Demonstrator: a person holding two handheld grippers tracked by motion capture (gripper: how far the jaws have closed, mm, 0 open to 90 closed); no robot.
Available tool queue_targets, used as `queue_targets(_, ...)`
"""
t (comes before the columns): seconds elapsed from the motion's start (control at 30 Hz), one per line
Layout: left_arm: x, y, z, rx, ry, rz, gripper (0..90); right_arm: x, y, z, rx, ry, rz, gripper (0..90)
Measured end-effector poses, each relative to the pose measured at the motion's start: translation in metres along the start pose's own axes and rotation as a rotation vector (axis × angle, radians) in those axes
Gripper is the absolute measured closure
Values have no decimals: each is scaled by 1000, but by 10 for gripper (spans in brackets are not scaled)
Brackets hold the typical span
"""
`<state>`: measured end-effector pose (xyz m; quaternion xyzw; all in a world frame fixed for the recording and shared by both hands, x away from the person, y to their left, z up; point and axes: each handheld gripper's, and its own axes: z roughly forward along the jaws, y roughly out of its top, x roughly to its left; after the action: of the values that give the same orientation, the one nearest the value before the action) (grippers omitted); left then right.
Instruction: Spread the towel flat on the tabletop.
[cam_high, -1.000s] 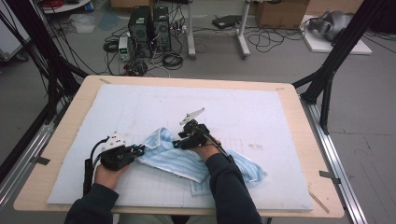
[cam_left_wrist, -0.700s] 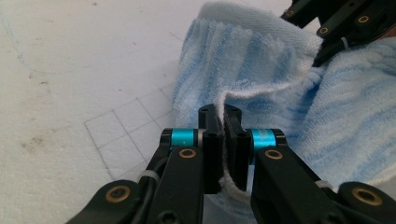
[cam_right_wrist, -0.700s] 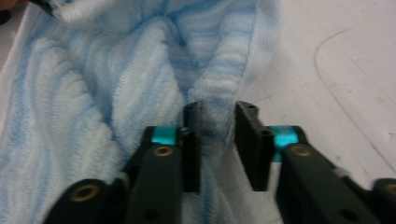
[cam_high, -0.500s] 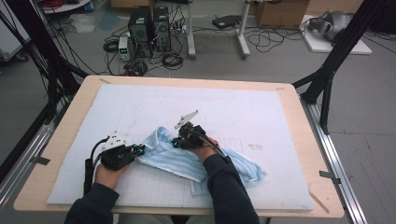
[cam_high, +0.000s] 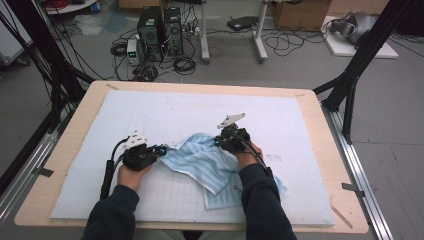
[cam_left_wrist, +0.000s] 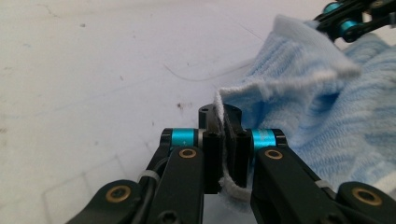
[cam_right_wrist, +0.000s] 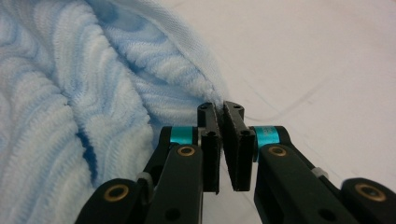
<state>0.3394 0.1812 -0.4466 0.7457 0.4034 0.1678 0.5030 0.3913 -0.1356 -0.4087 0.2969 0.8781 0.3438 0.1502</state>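
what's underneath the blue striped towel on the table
The blue striped towel lies crumpled on the white gridded mat, which shows all around it. Whether anything sits beneath its folds cannot be seen; the cloth covers that spot.

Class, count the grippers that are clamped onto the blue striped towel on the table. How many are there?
2. The left gripper pinches the blue striped towel at its left edge; the right gripper pinches its far edge, toward the table's middle.

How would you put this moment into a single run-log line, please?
left gripper: shut on blue striped towel edge | right gripper: jaws just closed on towel's far edge | towel: crumpled on white mat
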Motion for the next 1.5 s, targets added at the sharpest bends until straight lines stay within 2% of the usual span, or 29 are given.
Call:
queue_targets(0.07,-5,4,8,-10,9,8,859,-4,-3,-6,6,-31,6,856)
queue_targets(0.1,-6,5,12,-13,16,4,823,-7,-5,-9,9,-44,8,856)
queue_targets(0.17,-8,6,18,-4,9,-34,675,-13,-8,-15,11,-74,21,856)
queue_targets(0.2,-10,6,20,-4,0,-37,598,-16,-10,-18,11,-84,34,856)
queue_targets(0.3,-16,7,22,-15,-14,-26,476,-26,-14,-27,10,-144,54,855)
queue_targets(0.33,-18,8,22,-11,-15,-17,476,-26,-14,-27,10,-144,54,855)
queue_targets(0.37,-19,8,22,-6,-9,-6,467,-27,-14,-29,13,-163,54,855)
queue_targets(0.4,-20,8,21,-1,-4,4,464,-28,-14,-30,21,-207,49,856)
queue_targets(0.53,-18,8,19,6,-3,1,446,-41,-20,-38,25,-278,111,856)
queue_targets(0.67,-21,10,18,-10,-33,0,445,-55,-31,-44,40,-350,171,855)
queue_targets(0.8,-30,10,21,-7,-97,-1,449,-63,-39,-49,54,-431,219,848)
queue_targets(0.9,-41,12,25,-1,-166,11,451,-64,-45,-48,45,-415,230,808)
queue_targets(0.97,-51,15,28,2,-212,27,451,-63,-48,-49,7,-379,237,710)
queue_targets(1.03,-61,16,32,3,-262,30,454,-62,-50,-52,-23,-373,243,665)
queue_targets(1.1,-71,16,36,27,-296,53,455,-61,-53,-58,-49,-365,254,614)
queue_targets(1.23,-87,12,49,81,-324,81,447,-58,-60,-71,-105,-355,256,533)
queue_targets(1.37,-99,8,59,141,-330,114,462,-56,-69,-84,-139,-343,257,527)
queue_targets(1.4,-102,8,61,166,-318,129,498,-56,-71,-86,-138,-338,256,520)
queue_targets(1.43,-104,8,62,184,-314,147,569,-56,-74,-87,-138,-334,258,515)
queue_targets(1.5,-105,8,64,232,-294,160,807,-55,-80,-88,-139,-327,263,510)
